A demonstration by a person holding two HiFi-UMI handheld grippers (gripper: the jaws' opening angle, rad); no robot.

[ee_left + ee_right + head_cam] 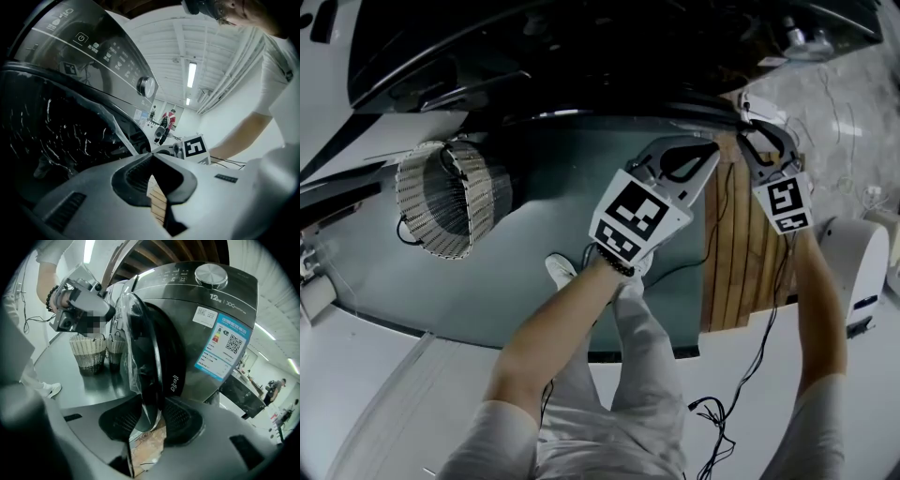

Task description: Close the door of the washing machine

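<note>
The dark grey front-loading washing machine [211, 301] has its round door [150, 348] swung partly out; clear plastic film clings to the door. My right gripper [150, 420] stands open, and the door's rim lies between its pads without being pinched. In the head view this gripper [748, 127] is at the machine's right side. My left gripper [712, 150] is just left of it, shut with nothing held. In the left gripper view its shut tips [151, 154] point past the dark door opening [70, 136], below the control panel [93, 51] and its knob [146, 86].
A wicker basket [441, 197] lies on the grey floor at the left; two baskets [89, 355] show in the right gripper view. Wooden slats [741, 253] lie below the grippers. A white device [858, 262] stands at the right. A black cable [722, 412] trails by my legs.
</note>
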